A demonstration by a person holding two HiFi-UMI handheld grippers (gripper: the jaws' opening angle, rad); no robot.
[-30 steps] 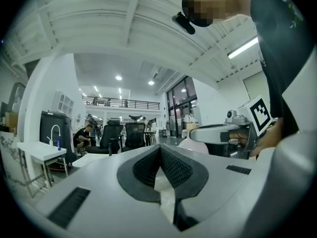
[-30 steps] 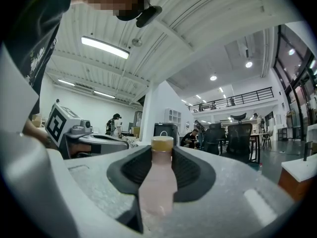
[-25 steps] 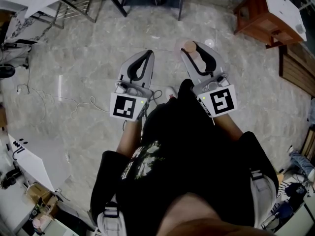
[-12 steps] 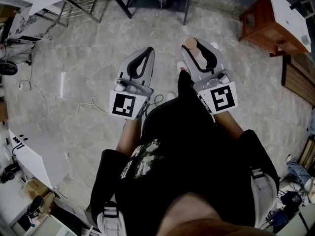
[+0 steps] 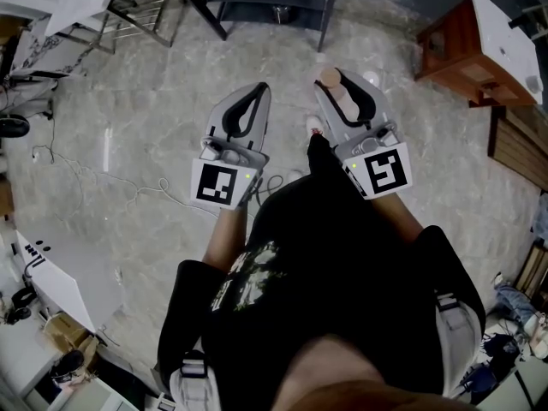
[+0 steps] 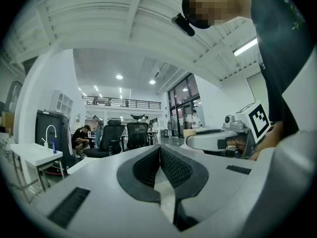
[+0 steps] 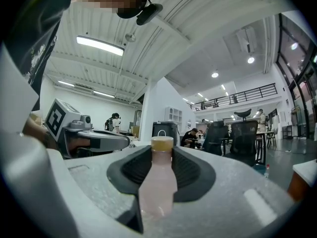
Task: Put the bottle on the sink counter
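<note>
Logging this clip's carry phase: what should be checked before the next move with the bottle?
1. Pale pink plastic bottle clamped between the right gripper's jaws: ok.
2. Its tan cap on: ok.
3. Left gripper shut and empty: ok.
4. White counter with a curved tap within reach: not ok, it stands across the room.

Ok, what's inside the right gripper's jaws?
A pale pink plastic bottle with a tan cap, clamped between the black ribbed pads of the right gripper, cap end poking out. Its base is hidden by the gripper body.
</note>
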